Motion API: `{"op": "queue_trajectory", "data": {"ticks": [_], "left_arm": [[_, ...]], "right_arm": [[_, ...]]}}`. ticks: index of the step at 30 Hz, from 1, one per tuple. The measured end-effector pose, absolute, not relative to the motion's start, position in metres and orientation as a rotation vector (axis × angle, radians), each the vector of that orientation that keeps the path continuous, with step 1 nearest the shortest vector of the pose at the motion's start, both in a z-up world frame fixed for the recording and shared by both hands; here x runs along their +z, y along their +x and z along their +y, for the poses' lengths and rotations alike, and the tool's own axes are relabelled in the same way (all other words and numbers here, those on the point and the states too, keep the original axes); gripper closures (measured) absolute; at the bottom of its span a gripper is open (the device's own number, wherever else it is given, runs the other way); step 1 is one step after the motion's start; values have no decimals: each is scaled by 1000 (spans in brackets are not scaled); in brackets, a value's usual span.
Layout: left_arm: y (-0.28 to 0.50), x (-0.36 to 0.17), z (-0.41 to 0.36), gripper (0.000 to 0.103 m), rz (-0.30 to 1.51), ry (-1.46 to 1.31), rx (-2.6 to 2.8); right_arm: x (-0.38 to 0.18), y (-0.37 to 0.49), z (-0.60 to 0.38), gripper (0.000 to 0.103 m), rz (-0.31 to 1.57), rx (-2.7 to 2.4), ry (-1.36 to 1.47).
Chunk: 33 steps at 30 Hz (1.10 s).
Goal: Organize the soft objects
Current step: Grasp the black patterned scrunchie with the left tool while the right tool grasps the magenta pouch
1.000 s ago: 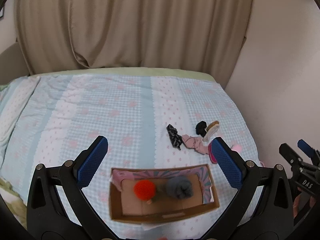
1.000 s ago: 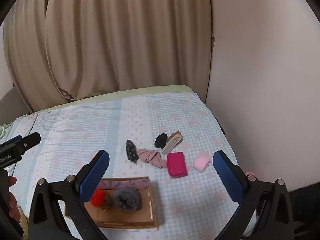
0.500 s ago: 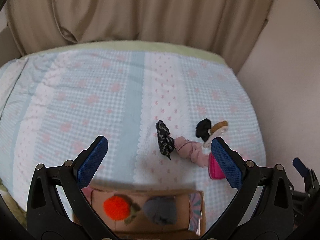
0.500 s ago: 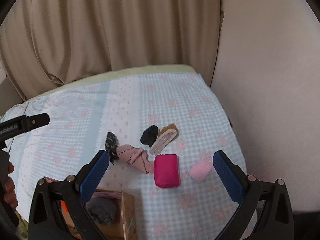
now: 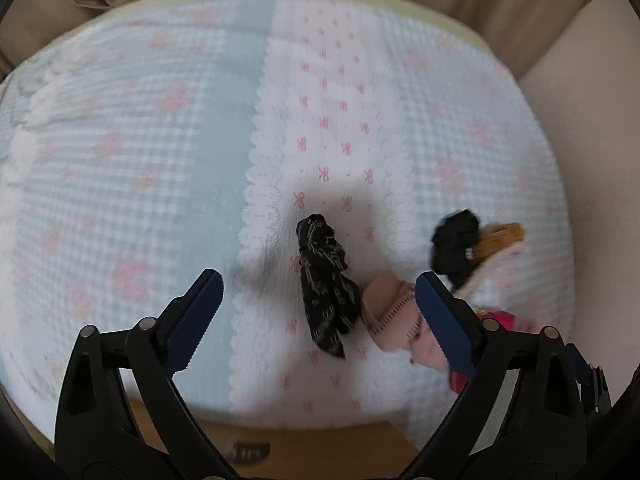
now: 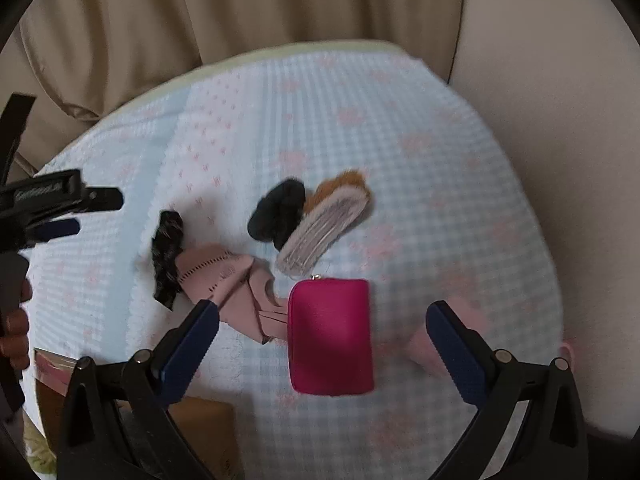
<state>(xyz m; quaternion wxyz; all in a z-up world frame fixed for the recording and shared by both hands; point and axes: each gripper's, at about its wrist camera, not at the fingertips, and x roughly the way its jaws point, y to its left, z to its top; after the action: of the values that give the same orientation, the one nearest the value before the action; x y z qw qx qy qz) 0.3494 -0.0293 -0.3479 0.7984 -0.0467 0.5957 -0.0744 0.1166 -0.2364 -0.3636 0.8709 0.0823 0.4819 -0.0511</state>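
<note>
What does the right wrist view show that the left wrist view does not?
Only the right wrist view shows the whole magenta pouch, a pale pink roll partly behind the right tool, and the full grey sole of the slipper.

Only the left wrist view shows the patterned black cloth sharply, lying between the fingers of the open left tool.

Both show the bedspread, the pink garment, the black scrunchie and part of the cardboard box.

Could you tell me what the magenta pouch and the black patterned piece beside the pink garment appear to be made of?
The magenta pouch looks like smooth, matte synthetic fabric or faux leather: flat faces, rounded corners, a small metal pull at the top. The black patterned piece looks like thin woven cloth: it lies crumpled and folded, with a pale print. The pink garment seems soft knit, with stitched edging.
</note>
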Motion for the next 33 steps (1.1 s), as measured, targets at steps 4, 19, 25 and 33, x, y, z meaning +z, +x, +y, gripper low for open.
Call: {"op": "queue_trajectory", "data": {"ticks": [4, 19, 25, 33], "left_arm": [[369, -387, -37, 17, 1338, -75, -173], [378, -455, -51, 67, 1433, -5, -189], [377, -453, -51, 71, 1421, 14, -195], [377, -427, -49, 72, 1392, 14, -191]], "right_arm": [[-397, 132, -237, 0, 1060, -115, 162], [-454, 141, -245, 30, 1192, -140, 204], [-450, 139, -240, 47, 1192, -119, 201], [-436, 132, -244, 59, 1170, -107, 208]]}}
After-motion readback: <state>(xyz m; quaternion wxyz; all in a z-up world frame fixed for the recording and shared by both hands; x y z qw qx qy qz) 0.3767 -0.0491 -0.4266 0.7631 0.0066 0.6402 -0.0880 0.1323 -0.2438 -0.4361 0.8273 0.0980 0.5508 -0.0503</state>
